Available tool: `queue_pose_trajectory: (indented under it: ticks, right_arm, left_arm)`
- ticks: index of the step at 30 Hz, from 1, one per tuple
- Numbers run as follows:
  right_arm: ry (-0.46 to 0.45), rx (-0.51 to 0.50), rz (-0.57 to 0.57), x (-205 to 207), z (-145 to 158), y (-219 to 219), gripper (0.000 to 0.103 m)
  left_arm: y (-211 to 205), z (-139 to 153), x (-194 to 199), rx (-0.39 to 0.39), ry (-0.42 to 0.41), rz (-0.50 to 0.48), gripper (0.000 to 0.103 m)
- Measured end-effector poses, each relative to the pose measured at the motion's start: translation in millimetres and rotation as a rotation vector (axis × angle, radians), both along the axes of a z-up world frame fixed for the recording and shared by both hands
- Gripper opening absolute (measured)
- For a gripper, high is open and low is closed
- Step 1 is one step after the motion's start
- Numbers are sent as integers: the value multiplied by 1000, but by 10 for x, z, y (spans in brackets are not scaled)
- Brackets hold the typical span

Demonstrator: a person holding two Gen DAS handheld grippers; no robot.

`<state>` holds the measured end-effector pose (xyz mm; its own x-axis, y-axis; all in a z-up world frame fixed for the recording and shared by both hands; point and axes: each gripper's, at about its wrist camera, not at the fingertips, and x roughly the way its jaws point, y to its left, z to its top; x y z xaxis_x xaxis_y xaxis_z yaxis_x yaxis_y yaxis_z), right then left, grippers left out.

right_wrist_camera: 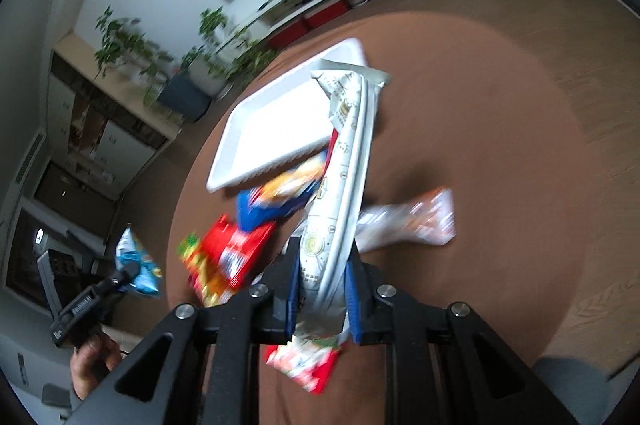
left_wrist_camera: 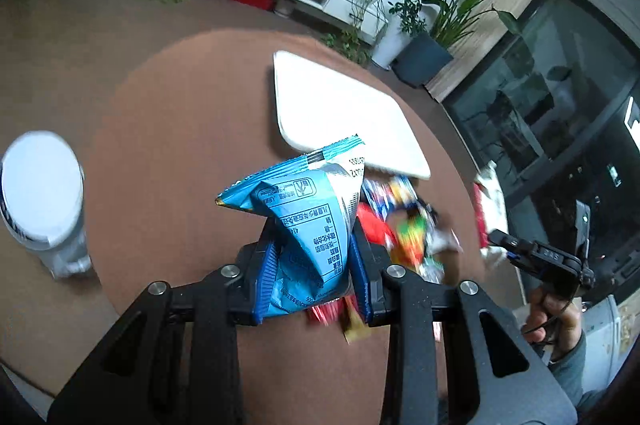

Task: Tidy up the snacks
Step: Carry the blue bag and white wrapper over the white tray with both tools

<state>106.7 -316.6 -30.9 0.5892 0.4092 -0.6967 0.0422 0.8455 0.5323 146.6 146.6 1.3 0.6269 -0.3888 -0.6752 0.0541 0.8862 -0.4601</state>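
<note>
**Two packets lifted, tray waiting**

The left hand-held gripper (left_wrist_camera: 316,257) is pinching a crumpled blue snack packet (left_wrist_camera: 304,217) between its blue pads, the packet standing up out of the jaws above the bench (left_wrist_camera: 180,129); the right hand-held gripper (right_wrist_camera: 324,289) is pinching a long white snack packet (right_wrist_camera: 344,185) low down, so most of it sticks out forward over the white tray (right_wrist_camera: 256,129); each gripper also shows at the edge of the other's view, held by a hand (right_wrist_camera: 92,361).

The tray lies empty at the far side of the round brown bench; just beside its near edge sits the loose pile of snacks (right_wrist_camera: 240,241), still on the bench.

Judging the risks: the white packet is gripped near one end and could swing or slide free; the blue one is squashed and may burst or slip; two loads arriving together could collide over the tray.

Counted: two grippers, two held packets, one tray, one white lidded tub (left_wrist_camera: 40,185); the pile holds roughly five or six packets, too blurred to count surely.
</note>
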Motion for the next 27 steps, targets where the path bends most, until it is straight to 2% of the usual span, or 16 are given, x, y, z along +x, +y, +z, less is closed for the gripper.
queue_pose_trajectory:
  ticks: [5,8,11,18,22,27]
  right_arm:
    - [-43,-61,-20,350,251,-214,21]
    - [-59,-98,30,715,373,-102,21]
    - [-35,-130,106,1154,352,166,21]
    - [46,-203,199,1816,30,555,21]
    - [90,-225,207,2046,-150,603,21]
    - [118,-271,228,2211,-266,679,21]
  left_arm:
    - [-25,257,612,90,-20,-60,30]
    - [-109,357,1071,121,-8,-103,30]
    - [-261,386,1490,161,14,-139,30]
    - [-663,41,2157,229,115,-197,30]
    - [-714,-220,2291,217,165,-195,30]
    - [-887,-408,2374,248,190,-208,30]
